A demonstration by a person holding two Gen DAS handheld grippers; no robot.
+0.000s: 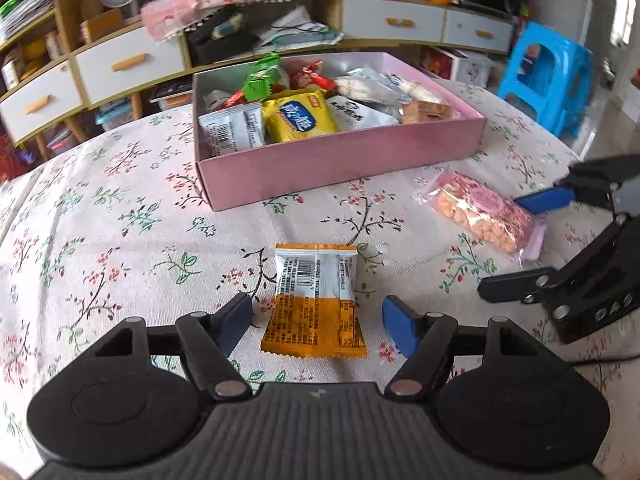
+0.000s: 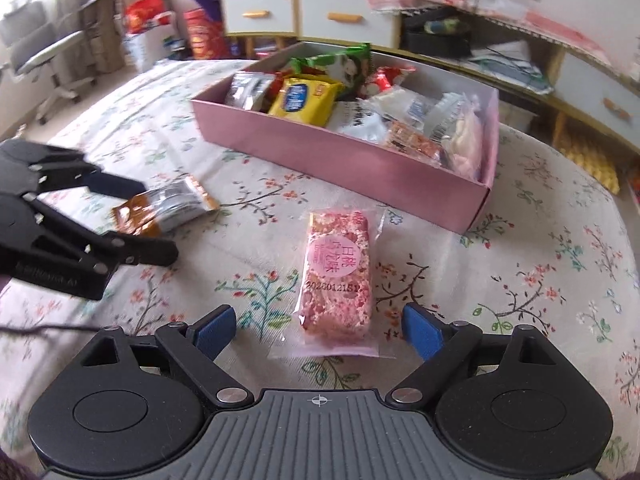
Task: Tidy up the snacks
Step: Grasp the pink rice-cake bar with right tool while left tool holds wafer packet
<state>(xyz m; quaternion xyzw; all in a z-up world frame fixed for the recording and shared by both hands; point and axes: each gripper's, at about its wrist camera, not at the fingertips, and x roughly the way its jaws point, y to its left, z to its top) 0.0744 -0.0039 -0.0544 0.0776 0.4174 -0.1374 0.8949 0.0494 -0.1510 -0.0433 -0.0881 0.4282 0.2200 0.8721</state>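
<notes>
Judging by how the table lies, most of the sorting looks done, with two packets left outside the box. On the left, the left gripper (image 1: 316, 320) hangs low over the flowered tablecloth (image 1: 100, 240) with its blue-padded jaws spread wide and nothing between them but the near end of an orange-and-white foil snack packet (image 1: 316, 300), which lies flat, barcode side up, between the fingers but touched by neither. Behind it, toward the middle of the table, stands the shallow pink cardboard box (image 1: 340, 160), already crowded with wrapped snacks: a yellow biscuit pack (image 1: 300, 114), a green wrapper (image 1: 260, 76), several white and silver sachets and a few red ones. Further right, well apart from the box wall, a clear packet holding a pink-speckled crisp bar (image 2: 336, 272) lies flat on the cloth with its round label up. The right gripper (image 2: 318, 324) hovers over its near end, jaws likewise wide apart and gripping nothing, the pads standing clear of the wrapper on either side.

So the remaining work appears to be closing on each of these two packets, lifting them and setting them into the box, where free room looks scarce; the thin, slippery wrappers may slide on closing.
</notes>
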